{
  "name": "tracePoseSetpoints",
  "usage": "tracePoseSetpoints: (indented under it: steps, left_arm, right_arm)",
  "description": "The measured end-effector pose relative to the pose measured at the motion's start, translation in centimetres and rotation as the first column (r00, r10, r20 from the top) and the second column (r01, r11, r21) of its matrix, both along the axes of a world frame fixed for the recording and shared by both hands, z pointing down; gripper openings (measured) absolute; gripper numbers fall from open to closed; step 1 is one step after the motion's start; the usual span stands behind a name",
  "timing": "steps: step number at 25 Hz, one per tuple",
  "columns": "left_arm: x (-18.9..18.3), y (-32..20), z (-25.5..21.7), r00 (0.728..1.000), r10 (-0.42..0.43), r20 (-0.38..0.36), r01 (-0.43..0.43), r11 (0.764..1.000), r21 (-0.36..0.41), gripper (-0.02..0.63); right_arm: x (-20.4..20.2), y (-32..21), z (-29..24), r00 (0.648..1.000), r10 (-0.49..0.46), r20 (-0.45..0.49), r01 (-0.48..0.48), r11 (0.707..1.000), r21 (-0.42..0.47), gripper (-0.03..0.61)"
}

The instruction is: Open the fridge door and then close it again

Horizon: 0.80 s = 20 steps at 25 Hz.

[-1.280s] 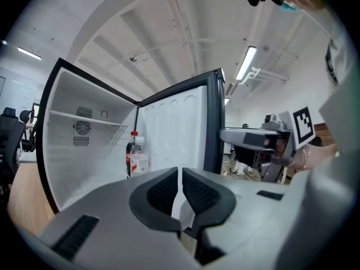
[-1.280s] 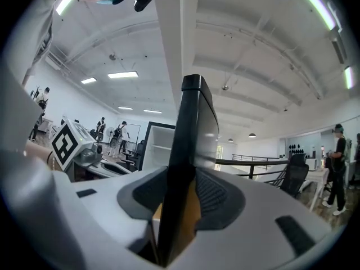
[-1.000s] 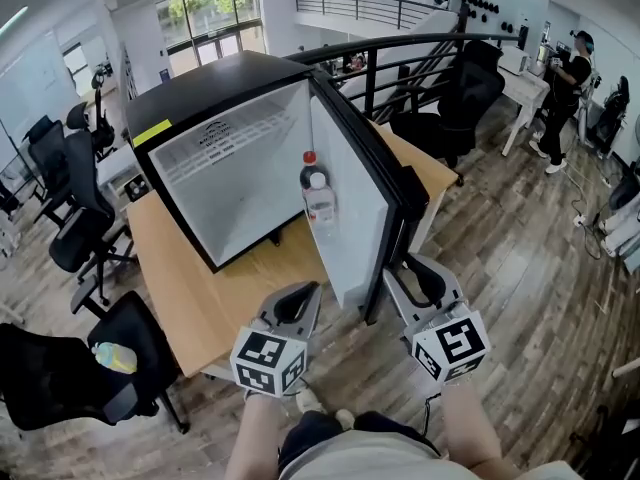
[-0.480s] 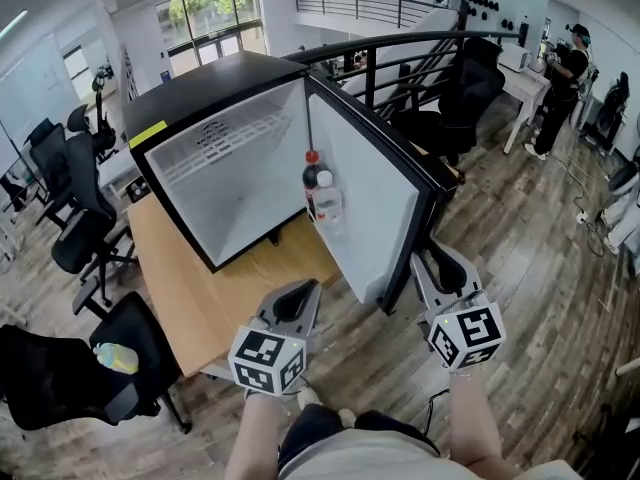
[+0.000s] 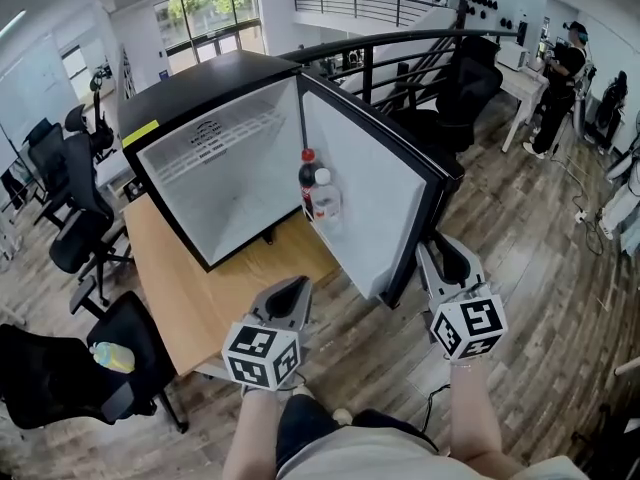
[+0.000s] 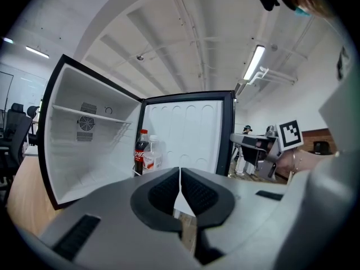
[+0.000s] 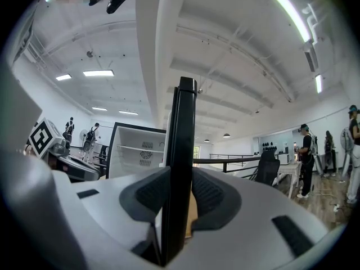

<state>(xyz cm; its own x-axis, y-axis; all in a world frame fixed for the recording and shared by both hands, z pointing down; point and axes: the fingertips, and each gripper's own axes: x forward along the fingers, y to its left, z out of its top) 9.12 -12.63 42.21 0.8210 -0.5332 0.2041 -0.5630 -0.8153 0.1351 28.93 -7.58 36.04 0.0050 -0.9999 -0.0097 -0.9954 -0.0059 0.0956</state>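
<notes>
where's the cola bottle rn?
Head view, centre: the cola bottle stands on the inner shelf of the open fridge door, right beside the clear bottle, on that bottle's hinge side.

My left gripper (image 5: 296, 290) has its fingers (image 6: 163, 191) pressed together, while my right gripper (image 5: 447, 260) seems clamped on the fridge door (image 5: 365, 193).

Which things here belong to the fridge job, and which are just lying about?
In the job: black mini fridge with white inside; its open door; right gripper, clamped on the door's edge.
Lying about: red-capped cola bottle and clear water bottle in the door; black office chairs.
</notes>
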Motion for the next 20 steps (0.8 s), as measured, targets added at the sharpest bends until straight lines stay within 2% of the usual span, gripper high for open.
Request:
tracePoseSetpoints:
  steps: [20]
  left_arm:
    - [1.7,-0.1,-0.9,1.0,0.01,0.001,-0.01,1.0,0.022,0.011]
  right_arm:
    - [2.4,-0.5,0.1,0.998,0.055,0.002,-0.055,0.998,-0.008,0.104]
